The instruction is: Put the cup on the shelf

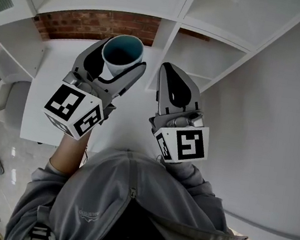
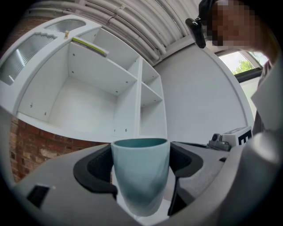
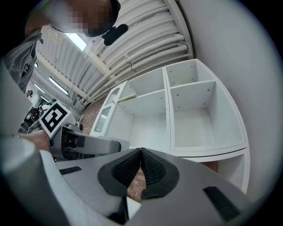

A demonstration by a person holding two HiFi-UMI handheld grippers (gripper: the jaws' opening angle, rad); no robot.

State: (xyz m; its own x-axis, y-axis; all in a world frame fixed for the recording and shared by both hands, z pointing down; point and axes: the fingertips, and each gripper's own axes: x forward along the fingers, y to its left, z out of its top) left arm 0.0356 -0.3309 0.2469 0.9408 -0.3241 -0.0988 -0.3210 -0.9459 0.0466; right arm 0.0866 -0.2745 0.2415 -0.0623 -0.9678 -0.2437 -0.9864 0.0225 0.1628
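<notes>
A pale teal cup (image 1: 122,54) stands upright between the jaws of my left gripper (image 1: 116,63), which is shut on its sides; the cup (image 2: 140,178) fills the middle of the left gripper view, held in the air. My right gripper (image 1: 167,80) hangs just to the right of it, jaws shut with nothing between them, its black ribbed pads (image 3: 152,170) pressed together. A white shelf unit (image 1: 172,13) rises ahead, with open compartments (image 2: 84,101) above and to the right (image 3: 199,119).
A white tabletop (image 1: 121,123) lies under both grippers, with a brick wall (image 1: 91,25) behind it below the shelves. A white wall (image 1: 284,126) runs along the right. A grey chair (image 1: 6,102) and tiled floor sit at the left.
</notes>
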